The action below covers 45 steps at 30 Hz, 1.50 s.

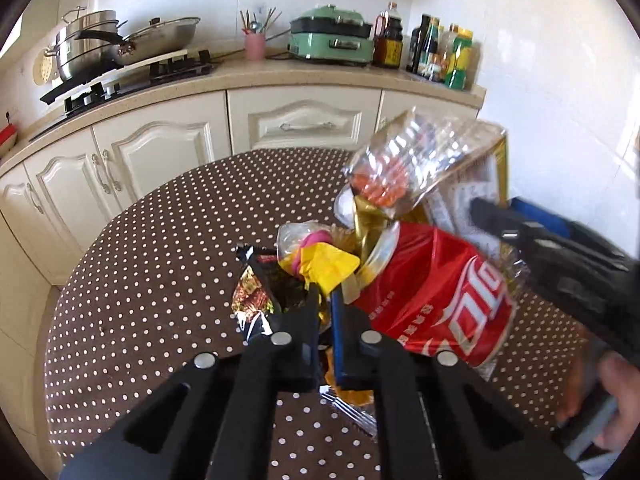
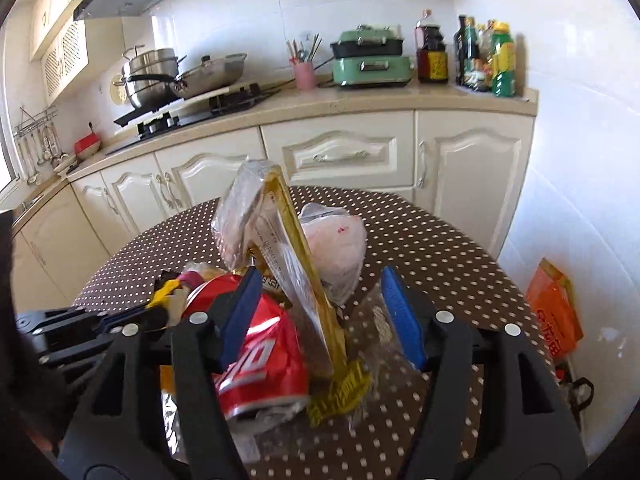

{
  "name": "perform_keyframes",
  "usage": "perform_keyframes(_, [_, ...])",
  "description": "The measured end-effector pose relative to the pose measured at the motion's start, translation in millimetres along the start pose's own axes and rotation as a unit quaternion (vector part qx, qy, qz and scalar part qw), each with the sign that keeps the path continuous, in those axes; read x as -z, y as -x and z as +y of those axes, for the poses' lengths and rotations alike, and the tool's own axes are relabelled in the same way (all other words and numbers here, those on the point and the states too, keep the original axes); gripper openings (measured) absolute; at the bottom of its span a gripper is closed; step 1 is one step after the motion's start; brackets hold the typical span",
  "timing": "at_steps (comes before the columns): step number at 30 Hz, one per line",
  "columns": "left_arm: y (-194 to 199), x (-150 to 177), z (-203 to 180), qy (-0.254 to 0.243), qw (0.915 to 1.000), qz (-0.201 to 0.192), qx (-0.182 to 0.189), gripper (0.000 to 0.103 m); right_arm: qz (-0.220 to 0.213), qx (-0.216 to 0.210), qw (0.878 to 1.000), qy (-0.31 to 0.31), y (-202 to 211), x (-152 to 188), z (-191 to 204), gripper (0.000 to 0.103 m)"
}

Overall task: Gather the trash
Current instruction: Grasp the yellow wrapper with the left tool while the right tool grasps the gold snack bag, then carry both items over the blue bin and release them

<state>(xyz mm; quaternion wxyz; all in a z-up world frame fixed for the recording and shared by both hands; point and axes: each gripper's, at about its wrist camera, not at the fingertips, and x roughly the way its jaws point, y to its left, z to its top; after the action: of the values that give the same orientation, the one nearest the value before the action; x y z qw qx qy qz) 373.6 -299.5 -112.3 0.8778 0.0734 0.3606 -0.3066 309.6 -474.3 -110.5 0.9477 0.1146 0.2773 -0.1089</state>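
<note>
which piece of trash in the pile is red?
The crushed red can, white script on its side; the other wrappers are clear, gold, yellow or dark.

Right claw (image 2: 324, 316) open, straddling red can (image 2: 260, 360) and gold-edged wrapper (image 2: 304, 280) on dotted table (image 2: 440, 248).

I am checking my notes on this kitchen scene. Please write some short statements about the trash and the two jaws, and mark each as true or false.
1. The trash lies on a brown tablecloth with white dots. True.
2. The crushed can in the pile is blue. False: it is red.
3. The right gripper has its jaws apart. True.
4. The left gripper has its jaws wide open. False: they are closed together at the edge of the pile.
5. A green cooker stands on the counter behind. True.
</note>
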Motion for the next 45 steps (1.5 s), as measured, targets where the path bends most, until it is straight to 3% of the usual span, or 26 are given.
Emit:
perform_keyframes(2, [8, 1, 2, 0.002, 0.9999, -0.013, 0.002, 0.005, 0.010, -0.002, 1.000, 0.001, -11, -1, 0, 0.054])
perform_keyframes(3, [13, 1, 3, 0.004, 0.9998, -0.020, 0.002, 0.005, 0.011, -0.003, 1.000, 0.001, -12, 1, 1, 0.026])
perform_keyframes(4, [19, 1, 6, 0.009, 0.9996, -0.028, 0.005, 0.005, 0.017, -0.008, 1.000, 0.004, -15, 1, 1, 0.015])
perform_keyframes(6, [27, 0, 10, 0.018, 0.9990, -0.040, 0.010, 0.005, 0.005, -0.010, 1.000, 0.006, -11, 2, 4, 0.005])
perform_keyframes(14, [78, 3, 32, 0.040, 0.9952, -0.088, 0.010, 0.005, -0.115, 0.024, 0.993, 0.032, 52, -10, 29, 0.003])
perform_keyframes(17, [103, 9, 48, 0.049, 0.9935, -0.103, 0.010, 0.005, -0.150, 0.013, 0.988, 0.039, 82, -12, 48, 0.003])
perform_keyframes(21, [138, 26, 74, 0.062, 0.9909, -0.120, -0.002, 0.005, -0.161, -0.024, 0.985, 0.049, 109, -10, 83, 0.003])
perform_keyframes(29, [204, 85, 150, 0.109, 0.9846, -0.132, -0.034, 0.005, -0.122, -0.141, 0.978, 0.089, 131, 15, 189, 0.003])
perform_keyframes(36, [257, 166, 239, 0.171, 0.9730, -0.122, -0.095, 0.005, -0.068, -0.247, 0.958, 0.132, 134, 63, 314, 0.003])
perform_keyframes(41, [266, 243, 311, 0.235, 0.9597, -0.076, -0.135, 0.005, 0.004, -0.298, 0.939, 0.173, 111, 126, 403, 0.003])
perform_keyframes(45, [239, 303, 359, 0.286, 0.9463, -0.014, -0.150, 0.005, 0.066, -0.297, 0.929, 0.208, 73, 183, 452, 0.003])
